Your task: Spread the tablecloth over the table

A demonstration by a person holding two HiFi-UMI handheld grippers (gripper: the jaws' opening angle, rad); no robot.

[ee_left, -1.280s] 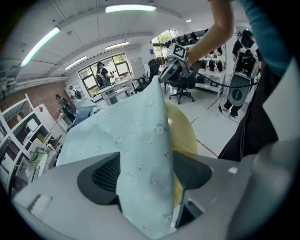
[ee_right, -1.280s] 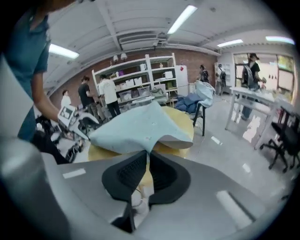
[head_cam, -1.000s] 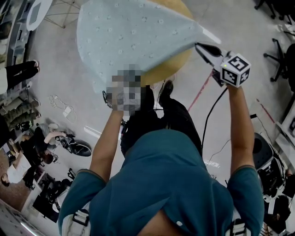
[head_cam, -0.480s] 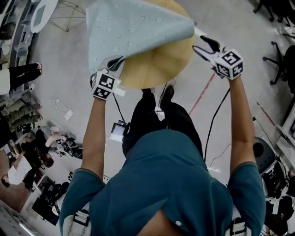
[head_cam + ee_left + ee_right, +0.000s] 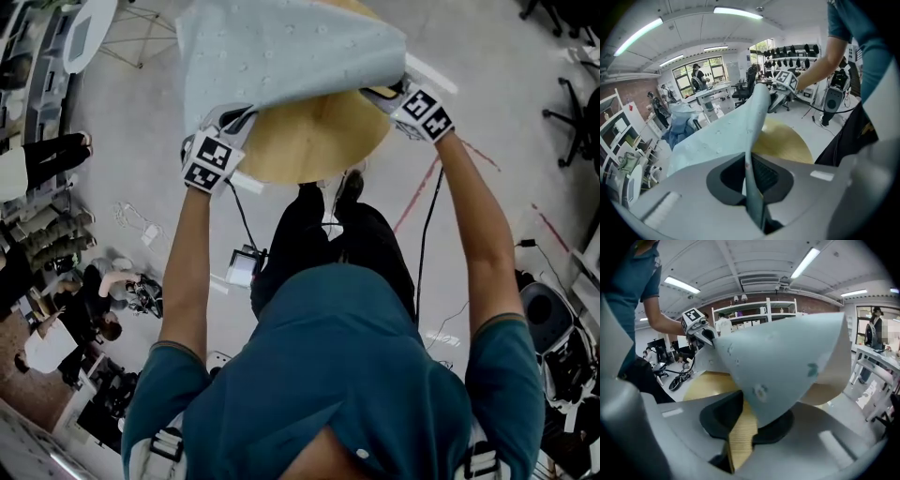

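Spreading needs both corners: your left gripper point(image 5: 236, 124) clamps the pale blue dotted tablecloth point(image 5: 281, 47) above the round wooden table point(image 5: 314, 141); your right gripper point(image 5: 382, 92), jaws just closing, straddles it unclamped.

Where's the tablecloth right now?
Head view, top centre: the tablecloth lies over the far part of the round table, its near edge lifted between the left gripper, shut on it, and the right gripper, whose jaws have just been closing around it.

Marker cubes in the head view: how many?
2. One cube on the left tool, at the tablecloth's near-left edge; the other cube on the right tool, at its near-right corner. None looks hidden.
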